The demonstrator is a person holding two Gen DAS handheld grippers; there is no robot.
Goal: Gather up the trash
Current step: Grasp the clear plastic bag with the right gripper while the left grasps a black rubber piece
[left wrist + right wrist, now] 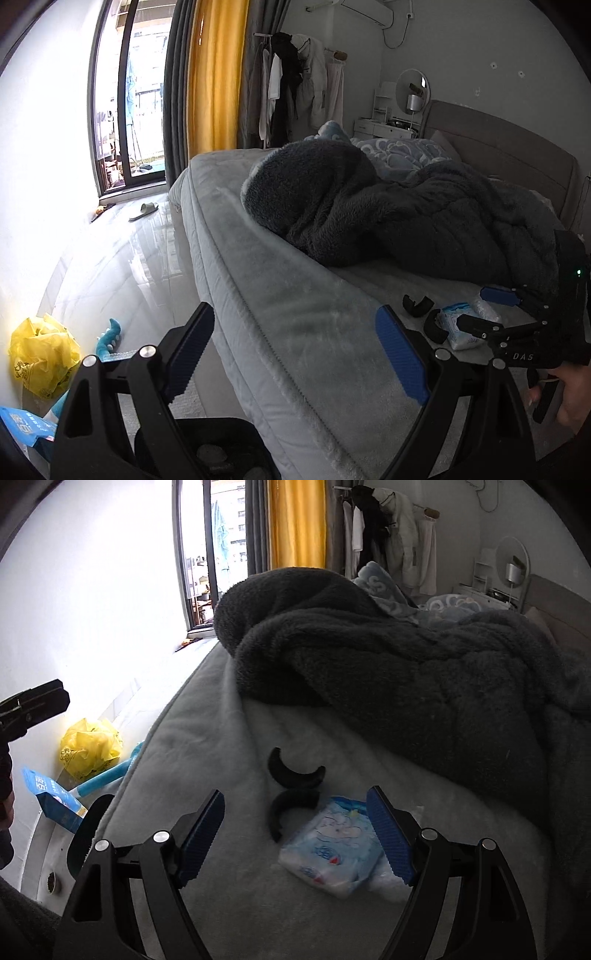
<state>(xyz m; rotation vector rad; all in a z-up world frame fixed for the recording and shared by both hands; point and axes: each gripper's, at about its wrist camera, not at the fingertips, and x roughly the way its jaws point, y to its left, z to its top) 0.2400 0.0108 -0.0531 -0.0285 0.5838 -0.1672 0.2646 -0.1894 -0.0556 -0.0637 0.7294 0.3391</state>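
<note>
A soft blue-and-white tissue pack [332, 853] lies on the grey bed cover. My right gripper [295, 836] stands open around it: the pack sits against the right finger, with a wide gap to the left one. Two black curved pieces [295, 773] lie just beyond the pack. In the left wrist view the same pack [460, 341] shows at far right under the right gripper [480, 312], held by a hand. My left gripper [295, 354] is open and holds nothing, hovering over the bed's edge. A crumpled yellow plastic bag [40, 354] lies on the floor by the wall.
A dark fleece blanket [406, 672] is heaped across the bed [295, 314]. On the floor by the wall lie a blue box [55, 801] and a teal toy [109, 339]. A dark container [221, 450] sits below the left gripper. A slipper [144, 211] lies near the balcony door.
</note>
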